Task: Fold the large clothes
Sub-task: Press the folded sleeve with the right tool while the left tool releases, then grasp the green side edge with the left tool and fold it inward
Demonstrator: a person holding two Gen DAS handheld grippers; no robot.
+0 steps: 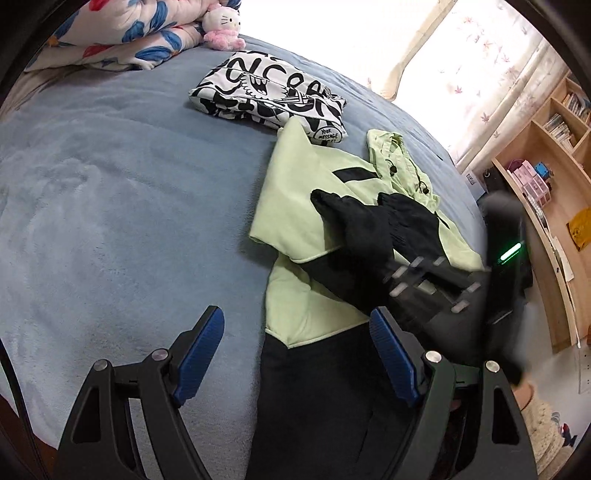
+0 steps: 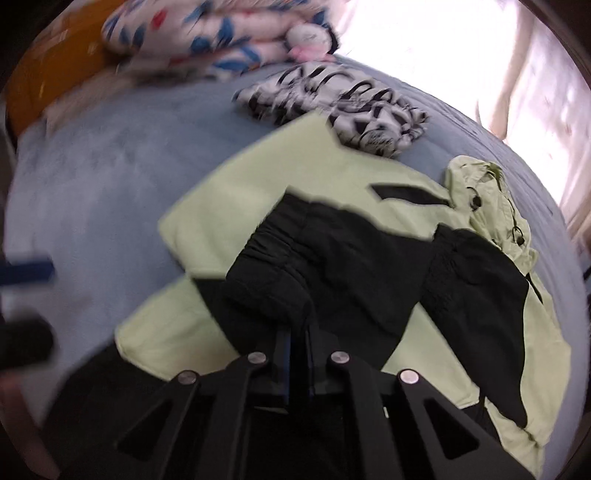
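A light green and black hooded jacket [image 1: 295,192] [image 2: 229,192] lies spread on the blue blanket, its hood [image 1: 399,158] at the far right. Both black sleeves are laid across its chest. My right gripper [image 2: 299,343] is shut on the near black sleeve [image 2: 273,266], whose fabric runs down between the closed fingers. In the left wrist view that gripper [image 1: 432,284] is a blurred dark shape at the end of the sleeve [image 1: 354,225]. My left gripper [image 1: 295,332] is open over the jacket's lower left edge, with nothing touching its blue pads [image 1: 201,354].
A folded black-and-white printed garment [image 1: 269,92] lies beyond the jacket, touching its far corner. Floral bedding [image 1: 122,33] and a plush toy [image 1: 223,27] sit at the head of the bed. Blue blanket [image 1: 110,184] stretches left. Wooden shelves [image 1: 546,158] stand off the bed's right side.
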